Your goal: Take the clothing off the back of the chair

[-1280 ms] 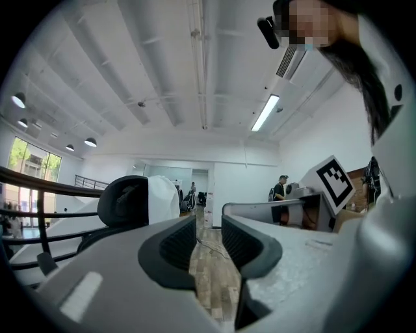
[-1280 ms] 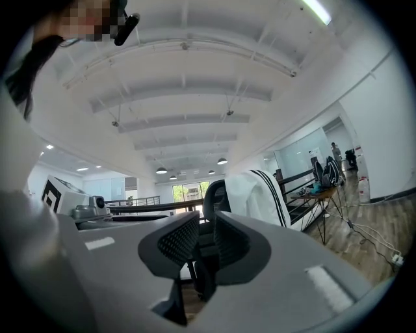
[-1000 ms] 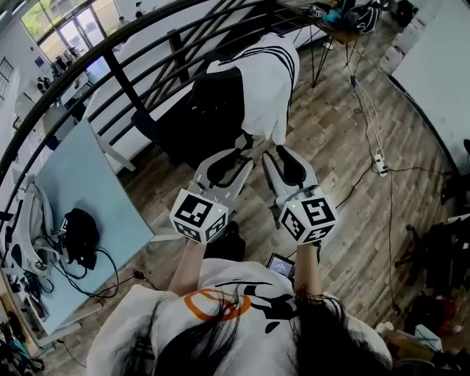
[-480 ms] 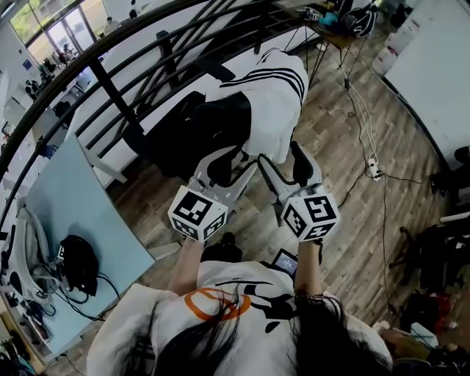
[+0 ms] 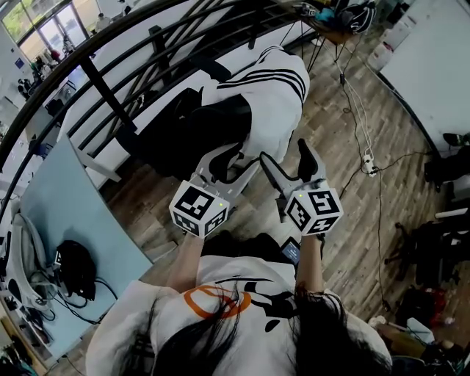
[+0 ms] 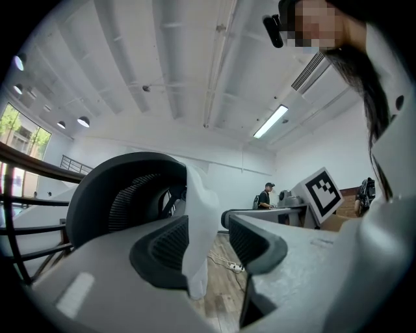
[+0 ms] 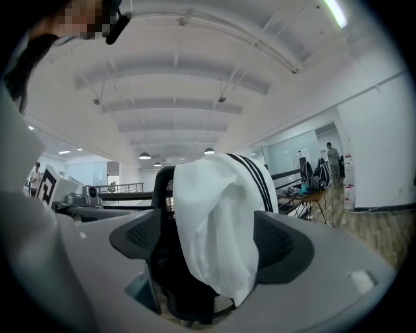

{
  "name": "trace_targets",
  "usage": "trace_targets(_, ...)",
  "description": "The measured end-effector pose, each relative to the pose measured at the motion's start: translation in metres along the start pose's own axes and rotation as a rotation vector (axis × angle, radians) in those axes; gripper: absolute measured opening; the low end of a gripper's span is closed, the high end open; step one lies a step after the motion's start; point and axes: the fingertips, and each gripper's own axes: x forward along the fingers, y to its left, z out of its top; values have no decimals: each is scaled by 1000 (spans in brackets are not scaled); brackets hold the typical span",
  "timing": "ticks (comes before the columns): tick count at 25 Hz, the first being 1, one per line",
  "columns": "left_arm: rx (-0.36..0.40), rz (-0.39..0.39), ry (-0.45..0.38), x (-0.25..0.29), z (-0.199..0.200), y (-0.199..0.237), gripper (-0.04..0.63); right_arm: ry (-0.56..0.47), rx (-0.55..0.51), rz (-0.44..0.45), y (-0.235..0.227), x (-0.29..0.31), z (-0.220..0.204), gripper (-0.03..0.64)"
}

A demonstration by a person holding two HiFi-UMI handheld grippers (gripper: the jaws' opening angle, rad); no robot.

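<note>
A white garment with black stripes hangs over the back of a black office chair. My left gripper is at the garment's lower edge and its jaws are opening. In the left gripper view a hanging fold of the white cloth lies between the pads, against the left one and clear of the right one. My right gripper is beside it with its jaws also opening. Between its spread pads the garment hangs in front of the chair back, and neither pad presses on it.
A black railing runs behind the chair. A light blue table with a headset and cables stands at the left. A power strip and cords lie on the wood floor at the right. A small table with bags stands at the back.
Both grippers have moved forward to the chair's hanging garment. Their jaws have spread wider, the right more than the left.
</note>
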Motion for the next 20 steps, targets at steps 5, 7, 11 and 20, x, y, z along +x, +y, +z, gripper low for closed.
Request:
trace_targets(5,11,40,-1,-1,6,9,285,39,-20,-27,-18,23,-7,556)
trace_targets(7,10,59,-16,1,13,12,285,63,-46,-36,-31,35,-10,572)
trace_targets(11,21,103,-25,4,20,17,285,81,-48,-23,-49,58,-13,597)
trace_targets(20,40,173,-11,15,25,19,285,16,-64,162,-64,79,-4,421)
